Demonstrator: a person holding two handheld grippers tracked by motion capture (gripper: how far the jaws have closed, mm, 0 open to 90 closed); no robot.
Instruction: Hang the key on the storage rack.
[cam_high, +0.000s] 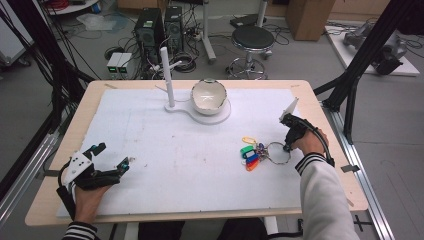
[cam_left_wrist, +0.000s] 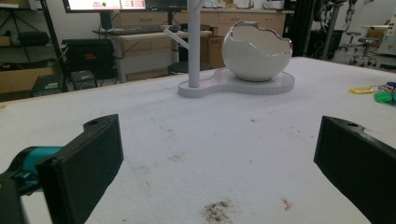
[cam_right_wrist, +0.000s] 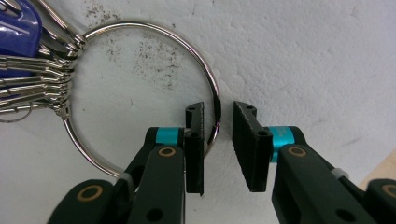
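Right gripper (cam_right_wrist: 218, 140) jaws slightly apart, straddling the key ring (cam_right_wrist: 211, 79) wire — thin, flat on the foam; likely to slip out when pinched.

Floor: grey floor (cam_high: 310, 60), strewn with black cables (cam_high: 187, 62).
Furniture: a light wooden desk (cam_high: 75, 125) under a white foam sheet (cam_high: 175, 150); behind it, a round black stool (cam_high: 253, 37).
Equipment: two black computer towers (cam_high: 159, 30); cardboard box (cam_high: 310, 17) at far right.
Frame: black metal struts (cam_high: 367, 50) flank both sides.
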